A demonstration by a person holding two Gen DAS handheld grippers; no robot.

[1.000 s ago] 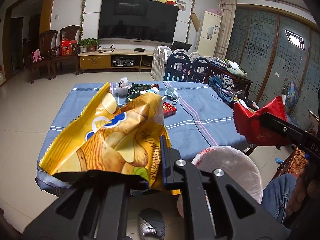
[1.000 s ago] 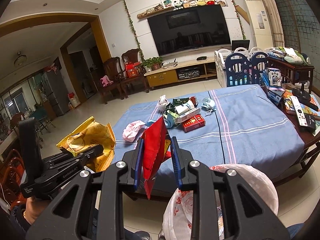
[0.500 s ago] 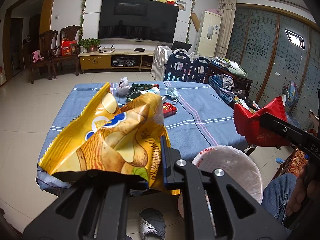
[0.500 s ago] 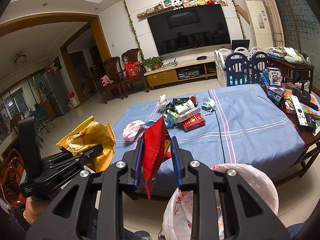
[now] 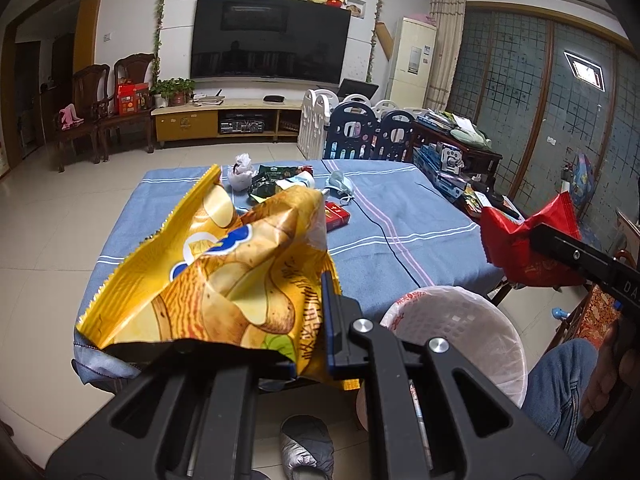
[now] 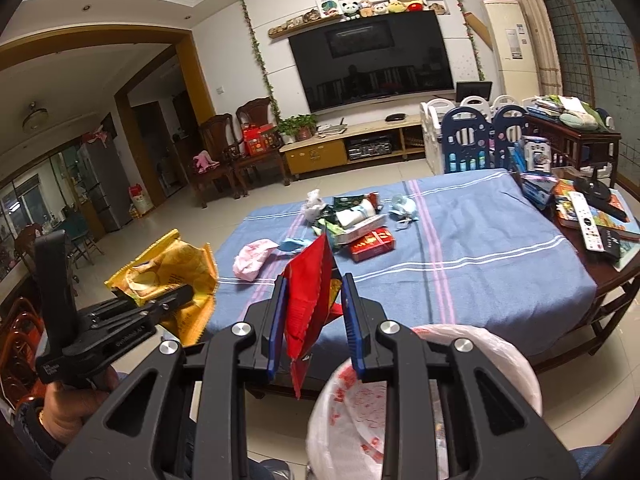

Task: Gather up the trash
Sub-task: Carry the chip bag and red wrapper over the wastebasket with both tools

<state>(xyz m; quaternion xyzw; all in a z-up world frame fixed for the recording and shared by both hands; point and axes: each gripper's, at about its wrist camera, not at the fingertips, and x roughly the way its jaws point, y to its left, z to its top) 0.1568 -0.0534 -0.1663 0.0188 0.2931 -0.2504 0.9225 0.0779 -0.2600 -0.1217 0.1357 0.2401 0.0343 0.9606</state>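
Trash fills both grippers: the left gripper [image 5: 256,344] is clamped on a crumpled yellow chip bag [image 5: 224,272] printed with potato slices, a blue logo and Chinese characters too warped to read, while the right gripper [image 6: 312,320] stands partly open around a creased red wrapper [image 6: 308,300] that rests against its left pad. Both hang over the near edge of the blue-clothed table [image 6: 480,256], above a white-lined bin [image 5: 452,328] with red print.

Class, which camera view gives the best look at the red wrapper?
The left wrist view: the red wrapper shows broadside, crumpled, in the right gripper. The right wrist view shows it edge-on, partly hidden by the fingers.
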